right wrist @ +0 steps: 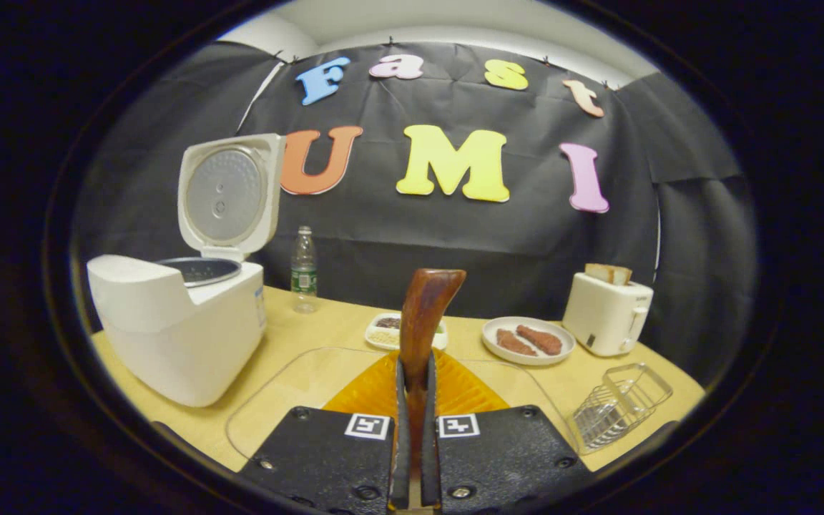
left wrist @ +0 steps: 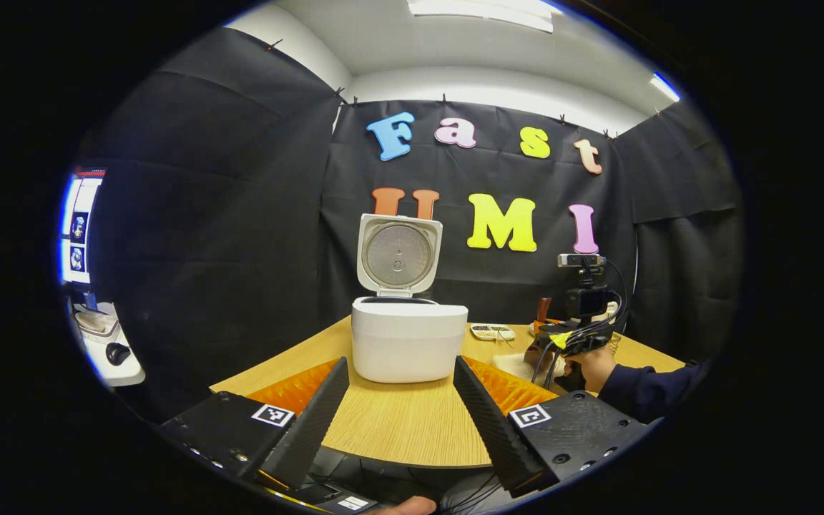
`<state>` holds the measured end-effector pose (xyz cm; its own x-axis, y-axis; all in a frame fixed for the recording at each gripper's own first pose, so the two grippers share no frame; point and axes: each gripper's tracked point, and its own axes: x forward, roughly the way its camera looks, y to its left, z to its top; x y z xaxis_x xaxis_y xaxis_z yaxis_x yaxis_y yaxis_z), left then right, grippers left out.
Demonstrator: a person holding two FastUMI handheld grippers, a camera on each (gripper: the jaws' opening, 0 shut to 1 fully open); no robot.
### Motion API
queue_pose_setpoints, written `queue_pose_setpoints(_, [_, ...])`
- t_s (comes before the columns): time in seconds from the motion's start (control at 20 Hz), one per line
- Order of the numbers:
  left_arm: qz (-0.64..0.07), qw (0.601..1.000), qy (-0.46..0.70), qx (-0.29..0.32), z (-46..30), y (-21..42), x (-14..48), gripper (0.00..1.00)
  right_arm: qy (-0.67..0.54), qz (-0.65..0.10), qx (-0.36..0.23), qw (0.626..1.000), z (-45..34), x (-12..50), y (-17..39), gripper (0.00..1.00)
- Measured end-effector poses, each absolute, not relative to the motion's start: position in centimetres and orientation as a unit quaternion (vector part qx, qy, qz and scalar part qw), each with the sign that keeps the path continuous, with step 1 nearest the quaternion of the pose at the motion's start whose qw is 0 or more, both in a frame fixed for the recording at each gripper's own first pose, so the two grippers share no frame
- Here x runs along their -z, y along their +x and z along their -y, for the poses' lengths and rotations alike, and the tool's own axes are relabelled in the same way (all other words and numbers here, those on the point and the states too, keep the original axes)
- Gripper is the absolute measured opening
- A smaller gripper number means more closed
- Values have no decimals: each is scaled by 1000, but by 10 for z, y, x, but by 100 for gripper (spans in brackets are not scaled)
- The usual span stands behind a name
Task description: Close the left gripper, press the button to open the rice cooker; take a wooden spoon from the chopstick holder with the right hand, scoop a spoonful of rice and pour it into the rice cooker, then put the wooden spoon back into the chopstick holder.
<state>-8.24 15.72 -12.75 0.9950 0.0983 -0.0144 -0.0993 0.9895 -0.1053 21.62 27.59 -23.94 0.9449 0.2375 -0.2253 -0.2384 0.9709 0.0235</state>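
Observation:
The white rice cooker (left wrist: 408,343) stands on the wooden table with its lid (left wrist: 398,254) raised, right in front of my left gripper (left wrist: 401,365), which is open and holds nothing. My right gripper (right wrist: 412,368) is shut on the brown wooden spoon (right wrist: 423,315), which stands upright between the fingers. In the right gripper view the cooker (right wrist: 183,336) is at the left, its pot open. A wire chopstick holder (right wrist: 619,404) lies at the right. A small dish of grains (right wrist: 387,332) sits behind the spoon. In the left gripper view a hand holds the right gripper (left wrist: 580,336) at the right.
A clear shallow tray (right wrist: 290,390) lies under the right gripper. At the back stand a water bottle (right wrist: 303,270), a plate with sausages (right wrist: 526,342) and a white toaster (right wrist: 606,313) with bread. The table (left wrist: 398,429) has a rounded front edge.

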Motion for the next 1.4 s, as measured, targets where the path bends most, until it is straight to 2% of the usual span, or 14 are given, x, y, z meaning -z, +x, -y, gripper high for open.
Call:
queue_pose_setpoints(0.25, [-8, 997, -62, -42, -155, -82, 131, 94, 117, -179, -171, 962, -300, 238, 196, 12])
queue_pose_setpoints(0.5, [-11, 997, -64, -45, -158, -83, 132, 94, 258, -239, -153, 923, -271, 247, 205, 11])
queue_pose_setpoints(0.6, [-14, 997, -62, -46, -159, -83, 132, 94, 307, -232, -144, 911, -256, 237, 210, 11])
queue_pose_setpoints(0.8, [-12, 997, -55, -46, -156, -83, 129, 94, 337, -192, -130, 913, -220, 205, 214, 11])
queue_pose_setpoints(1.1, [-17, 998, -48, -38, -150, -81, 126, 94, 417, -167, -126, 885, -184, 180, 217, 11])
queue_pose_setpoints(1.25, [-19, 998, -45, -40, -148, -80, 122, 94, 474, -168, -128, 855, -176, 176, 219, 11])
queue_pose_setpoints(1.4, [-22, 998, -39, -44, -149, -76, 116, 94, 571, -188, -142, 787, -178, 169, 219, 11])
